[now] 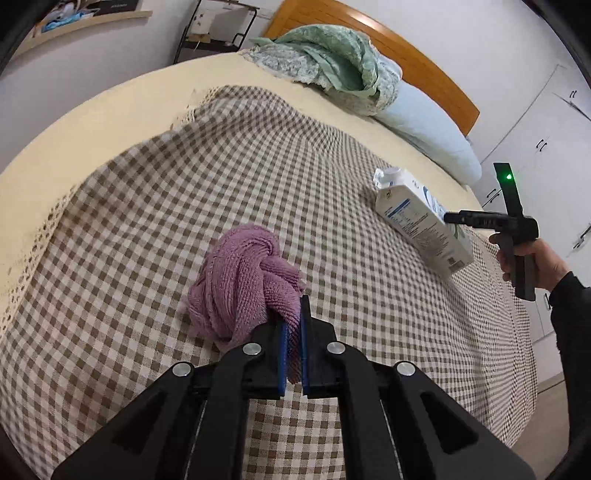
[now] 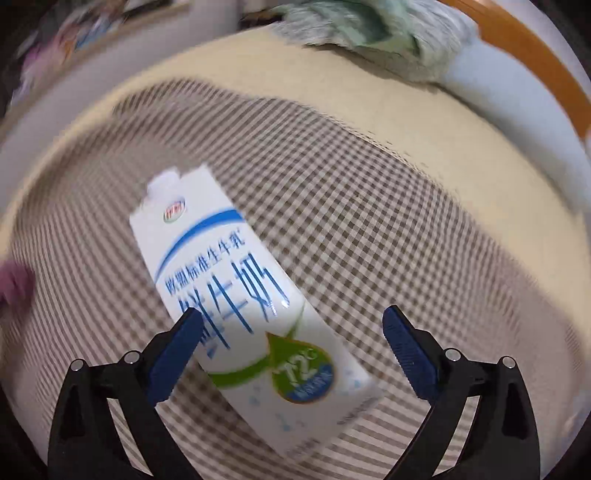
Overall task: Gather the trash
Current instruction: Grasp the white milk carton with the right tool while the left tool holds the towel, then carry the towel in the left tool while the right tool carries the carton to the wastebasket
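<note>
A white and blue milk carton [image 1: 417, 225] lies on its side on the checked bedspread [image 1: 184, 206]. In the right wrist view the carton [image 2: 236, 280] sits between the wide-apart fingers of my right gripper [image 2: 291, 314], which is open just above it; that view is blurred. From the left wrist view my right gripper [image 1: 452, 218] is at the carton's right side, held by a hand [image 1: 535, 254]. My left gripper [image 1: 291, 314] is shut on a purple towel [image 1: 236, 280], bunched up on the bedspread. The purple towel [image 2: 14, 284] shows at the far left edge.
A crumpled green blanket [image 1: 332, 55] and a pale blue pillow [image 1: 424, 122] lie at the head of the bed by the wooden headboard [image 1: 424, 62]. White wardrobe doors [image 1: 546, 140] stand to the right. A black rack [image 1: 218, 33] stands behind the bed.
</note>
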`<move>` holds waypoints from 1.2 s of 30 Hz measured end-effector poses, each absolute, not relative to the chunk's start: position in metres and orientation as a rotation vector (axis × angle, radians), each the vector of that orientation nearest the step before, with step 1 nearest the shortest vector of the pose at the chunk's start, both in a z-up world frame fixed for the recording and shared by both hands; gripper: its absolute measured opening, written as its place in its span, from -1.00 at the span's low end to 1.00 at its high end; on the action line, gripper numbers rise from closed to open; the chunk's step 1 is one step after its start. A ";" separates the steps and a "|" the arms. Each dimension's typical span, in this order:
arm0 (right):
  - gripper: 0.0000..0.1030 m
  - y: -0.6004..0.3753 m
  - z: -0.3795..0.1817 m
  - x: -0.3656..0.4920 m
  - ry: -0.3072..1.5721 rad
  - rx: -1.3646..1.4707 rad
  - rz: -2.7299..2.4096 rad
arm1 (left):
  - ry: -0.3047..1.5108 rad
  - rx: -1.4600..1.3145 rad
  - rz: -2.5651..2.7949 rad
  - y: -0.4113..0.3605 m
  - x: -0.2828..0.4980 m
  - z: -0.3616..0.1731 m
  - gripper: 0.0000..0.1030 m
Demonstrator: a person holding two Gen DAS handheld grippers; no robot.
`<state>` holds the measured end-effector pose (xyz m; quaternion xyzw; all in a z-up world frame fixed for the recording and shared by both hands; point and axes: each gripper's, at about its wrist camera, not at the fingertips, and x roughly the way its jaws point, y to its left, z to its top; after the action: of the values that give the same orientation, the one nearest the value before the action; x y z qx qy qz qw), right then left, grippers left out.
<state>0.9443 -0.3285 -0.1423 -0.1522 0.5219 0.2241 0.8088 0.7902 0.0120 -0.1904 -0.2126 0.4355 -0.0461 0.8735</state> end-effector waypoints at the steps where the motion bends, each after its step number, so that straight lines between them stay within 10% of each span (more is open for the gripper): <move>1: 0.81 -0.335 -0.148 0.943 1.152 -0.240 0.521 | 0.912 -0.443 -0.098 0.010 0.790 -0.191 -0.95; 15: 0.85 -0.310 -0.195 0.875 1.071 -0.732 0.449 | 0.926 -0.407 -0.108 -0.004 0.782 -0.193 -0.95; 17: 0.46 -0.325 -0.197 0.886 1.110 -0.622 0.344 | 0.923 -0.406 -0.108 -0.004 0.782 -0.193 -0.95; 21: 0.36 -0.352 -0.159 0.865 1.037 -0.381 0.244 | 0.909 -0.422 -0.111 0.002 0.780 -0.187 -0.95; 36: 0.37 -0.328 -0.140 0.554 1.016 -0.044 0.010 | 0.880 -0.471 -0.198 -0.002 0.758 -0.167 -0.95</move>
<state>0.5543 -0.3276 -0.1403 -0.0213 0.4862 0.0049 0.8736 0.7582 -0.0023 -0.1669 -0.2257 0.4211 -0.0946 0.8734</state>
